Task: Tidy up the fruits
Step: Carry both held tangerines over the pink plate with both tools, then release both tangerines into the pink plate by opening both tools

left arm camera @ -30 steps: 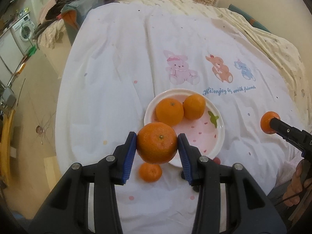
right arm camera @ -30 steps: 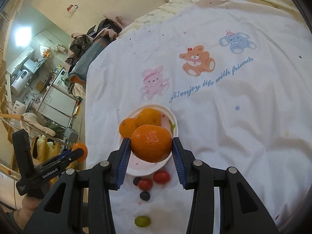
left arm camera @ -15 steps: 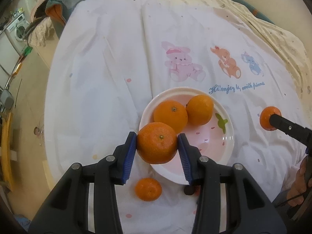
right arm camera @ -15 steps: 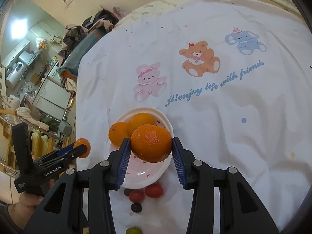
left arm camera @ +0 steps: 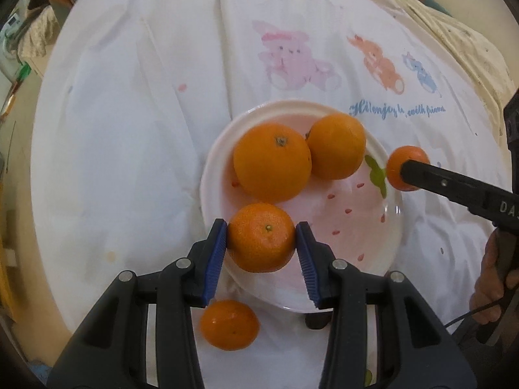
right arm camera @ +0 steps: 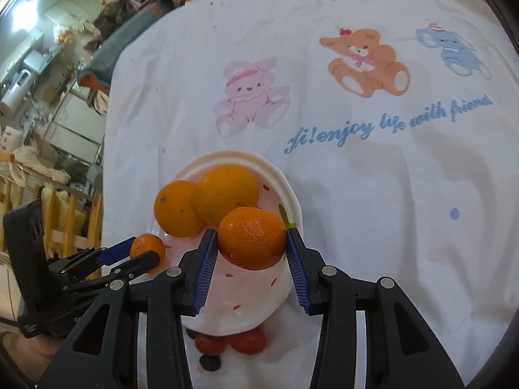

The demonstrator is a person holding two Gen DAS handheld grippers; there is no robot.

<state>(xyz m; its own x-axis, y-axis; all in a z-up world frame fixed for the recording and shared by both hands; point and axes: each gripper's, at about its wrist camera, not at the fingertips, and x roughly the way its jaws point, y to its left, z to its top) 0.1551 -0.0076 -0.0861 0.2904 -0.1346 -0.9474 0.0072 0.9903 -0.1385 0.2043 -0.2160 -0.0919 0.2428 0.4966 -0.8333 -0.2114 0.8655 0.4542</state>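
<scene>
White printed bedsheet (left arm camera: pixel 136 103) lay under everything. Ahead of both claws sat the pink strawberry plate (left arm camera: pixel 376 236), two oranges (left arm camera: pixel 272 167) on it. My left claw (left arm camera: pixel 262 238) pinched a mandarin (left arm camera: pixel 262 236) over the plate's near edge; my right claw (right arm camera: pixel 251 243) pinched another mandarin (right arm camera: pixel 251 241) above it. I judged this the placing step: lower, then release. Below the plate, cherry tomatoes (right arm camera: pixel 246 343) and dark fruit were half hidden.

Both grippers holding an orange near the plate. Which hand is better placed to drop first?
Left, probably. The left gripper holds its orange over the plate, beside the two already there. The right gripper's orange sits at the plate's rim.
</scene>
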